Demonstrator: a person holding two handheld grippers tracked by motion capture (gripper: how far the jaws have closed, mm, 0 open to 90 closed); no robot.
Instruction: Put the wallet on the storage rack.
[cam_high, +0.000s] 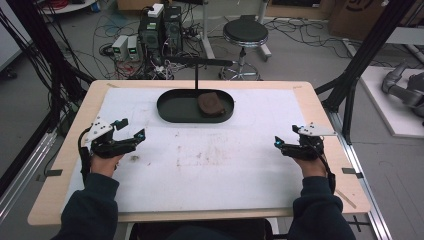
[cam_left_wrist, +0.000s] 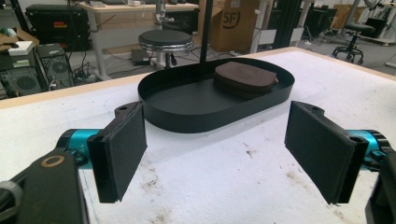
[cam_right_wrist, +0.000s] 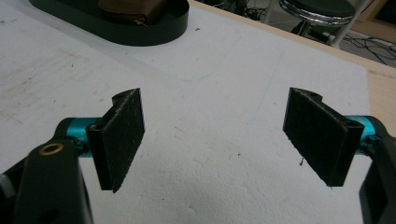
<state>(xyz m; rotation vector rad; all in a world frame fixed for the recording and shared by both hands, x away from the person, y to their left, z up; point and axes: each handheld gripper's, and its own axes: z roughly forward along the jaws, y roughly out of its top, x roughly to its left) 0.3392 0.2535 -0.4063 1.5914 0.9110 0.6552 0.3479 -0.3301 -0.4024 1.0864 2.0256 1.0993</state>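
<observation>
A black oval tray (cam_high: 172, 110) lies at the back middle of the white mat, with a thin black post rising from it. A brown leather pouch (cam_high: 212, 103) rests in the tray's right half. My left gripper (cam_high: 131, 128) is held at the mat's left side, open and holding nothing. My right gripper (cam_high: 286, 135) is at the mat's right side, also open with nothing in it. From the left gripper view the tray (cam_left_wrist: 187, 116) and pouch (cam_left_wrist: 245, 77) lie just beyond the left gripper (cam_left_wrist: 215, 151). The right gripper (cam_right_wrist: 212, 140) hovers over bare mat, tray (cam_right_wrist: 154, 30) far left.
The white mat (cam_high: 210, 170) has brown stains near its middle and covers a wooden table (cam_high: 75, 130). Behind the table stand a black stool (cam_high: 245, 35), computer boxes and cables on the floor. Black frame posts rise at both sides.
</observation>
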